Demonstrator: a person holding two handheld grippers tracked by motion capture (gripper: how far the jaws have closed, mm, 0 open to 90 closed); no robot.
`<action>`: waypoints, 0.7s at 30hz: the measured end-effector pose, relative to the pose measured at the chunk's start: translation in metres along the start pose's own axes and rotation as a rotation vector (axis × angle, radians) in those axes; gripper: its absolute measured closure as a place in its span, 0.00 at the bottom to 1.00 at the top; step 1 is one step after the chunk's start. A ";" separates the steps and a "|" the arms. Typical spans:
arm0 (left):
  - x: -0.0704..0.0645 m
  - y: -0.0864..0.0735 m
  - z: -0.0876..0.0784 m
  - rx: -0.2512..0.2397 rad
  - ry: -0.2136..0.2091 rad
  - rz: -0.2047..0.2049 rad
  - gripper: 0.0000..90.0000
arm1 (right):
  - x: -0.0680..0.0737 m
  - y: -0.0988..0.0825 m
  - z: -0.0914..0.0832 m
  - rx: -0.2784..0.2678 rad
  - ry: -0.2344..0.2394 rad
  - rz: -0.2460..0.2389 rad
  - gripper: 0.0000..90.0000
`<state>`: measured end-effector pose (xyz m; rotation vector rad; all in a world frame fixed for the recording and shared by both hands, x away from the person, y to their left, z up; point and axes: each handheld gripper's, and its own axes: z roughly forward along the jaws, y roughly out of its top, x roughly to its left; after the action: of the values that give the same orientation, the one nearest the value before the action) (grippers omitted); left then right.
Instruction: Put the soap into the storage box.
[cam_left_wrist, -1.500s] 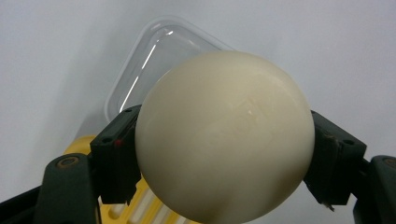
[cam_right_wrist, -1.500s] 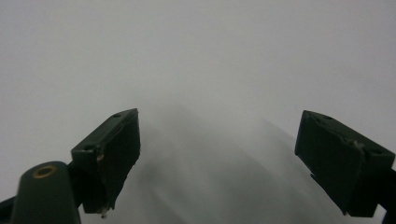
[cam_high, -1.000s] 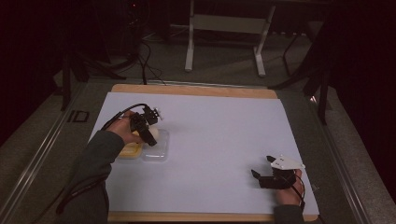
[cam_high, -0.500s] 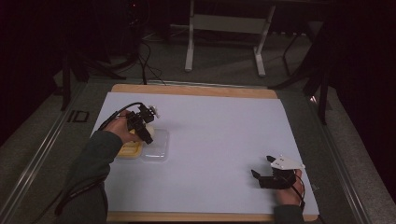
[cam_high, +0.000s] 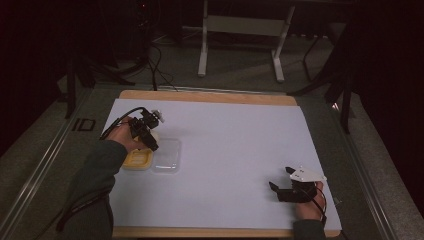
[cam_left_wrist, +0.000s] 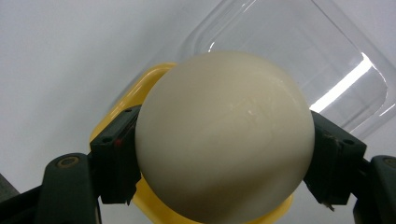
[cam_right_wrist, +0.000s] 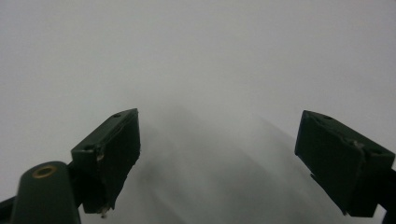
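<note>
Left hand-held gripper (cam_left_wrist: 219, 154) pinching a white ball (cam_left_wrist: 224, 140) has drifted toward 9 o'clock — now over the yellow tray (cam_high: 136, 160); right hand-held gripper (cam_right_wrist: 229, 163) spread, idle.

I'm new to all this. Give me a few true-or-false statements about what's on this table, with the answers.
1. The left tongs grip a white ball. True.
2. The right tongs hold a cup. False: their jaws stand open with nothing between them.
3. A yellow tray lies beside a clear tray. True.
4. The ball rests inside the clear tray. False: it is held above the yellow tray.
</note>
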<state>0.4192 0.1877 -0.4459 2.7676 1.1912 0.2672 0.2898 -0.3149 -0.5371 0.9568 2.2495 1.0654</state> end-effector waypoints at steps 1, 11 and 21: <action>0.000 -0.001 0.000 0.000 -0.001 -0.010 0.27 | 0.000 0.000 0.000 0.000 0.000 -0.001 0.16; 0.008 -0.007 0.007 0.008 0.005 -0.040 0.27 | 0.000 0.000 0.000 -0.001 -0.001 -0.004 0.16; 0.014 -0.016 0.016 0.028 0.010 -0.060 0.27 | 0.000 0.000 0.000 -0.002 -0.003 -0.005 0.16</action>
<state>0.4204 0.2083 -0.4629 2.7520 1.2881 0.2611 0.2896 -0.3145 -0.5372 0.9512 2.2465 1.0629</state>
